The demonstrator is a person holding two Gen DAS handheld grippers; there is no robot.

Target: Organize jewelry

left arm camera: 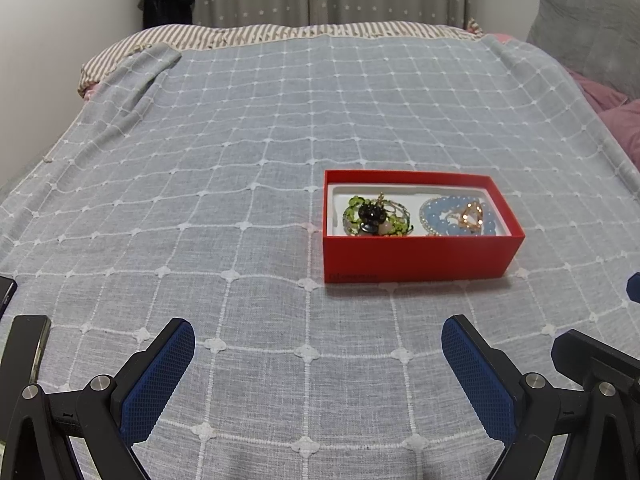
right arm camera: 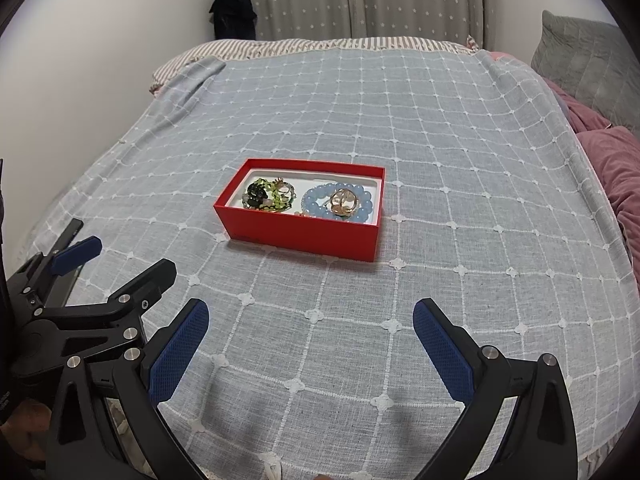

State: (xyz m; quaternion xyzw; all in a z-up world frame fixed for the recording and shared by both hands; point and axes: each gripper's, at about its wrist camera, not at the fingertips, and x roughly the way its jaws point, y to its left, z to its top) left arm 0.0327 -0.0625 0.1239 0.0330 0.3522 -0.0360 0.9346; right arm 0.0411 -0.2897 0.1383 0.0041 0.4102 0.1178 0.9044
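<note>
A red box (left arm camera: 416,256) (right arm camera: 300,232) with a white lining sits on the bed. In its left half lies a green and black bead piece (left arm camera: 374,216) (right arm camera: 268,194). In its right half lies a blue bead bracelet (left arm camera: 440,216) (right arm camera: 316,200) with a gold ornament (left arm camera: 472,214) (right arm camera: 345,200) on top. My left gripper (left arm camera: 318,340) is open and empty, near the bed's front, short of the box; it also shows in the right wrist view (right arm camera: 124,258) at the left. My right gripper (right arm camera: 312,320) is open and empty, in front of the box.
The bed is covered by a grey-blue checked blanket (left arm camera: 240,160) (right arm camera: 460,160). Pink bedding (right arm camera: 616,168) and a grey pillow (left arm camera: 588,28) lie at the right. A striped sheet (left arm camera: 248,36), a star-patterned curtain and a dark garment (right arm camera: 234,8) are at the far end.
</note>
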